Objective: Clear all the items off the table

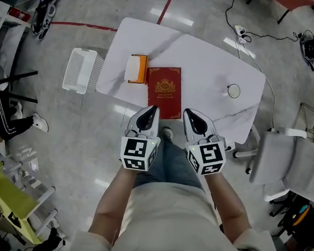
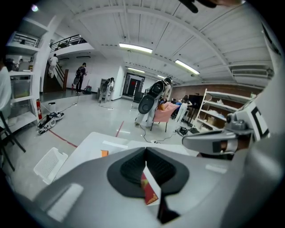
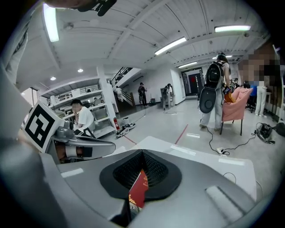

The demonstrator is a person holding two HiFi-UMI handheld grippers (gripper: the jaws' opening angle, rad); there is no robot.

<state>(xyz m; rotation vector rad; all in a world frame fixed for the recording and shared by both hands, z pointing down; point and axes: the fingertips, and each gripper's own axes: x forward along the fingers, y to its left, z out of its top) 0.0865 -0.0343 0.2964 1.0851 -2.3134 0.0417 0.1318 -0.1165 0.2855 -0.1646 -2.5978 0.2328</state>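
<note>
A dark red book [image 1: 165, 91] with a gold emblem lies on the white marble-look table [image 1: 206, 66], near its front edge. To the book's left sits an orange and white block [image 1: 136, 68], and far to its right a small round white object [image 1: 234, 90]. My left gripper [image 1: 155, 109] and right gripper [image 1: 186, 111] hover side by side at the table's front edge, just short of the book, both shut and empty. In the left gripper view the book [image 2: 149, 189] shows through the slit under the shut left gripper [image 2: 145, 151]. The right gripper view shows the book [image 3: 139, 191] below the shut right gripper [image 3: 142, 153].
A white slatted basket [image 1: 81, 70] stands on the floor off the table's left end. A grey office chair [image 1: 290, 161] stands at the right. A cable with a power strip [image 1: 240, 31] lies behind the table. People stand farther back in the room.
</note>
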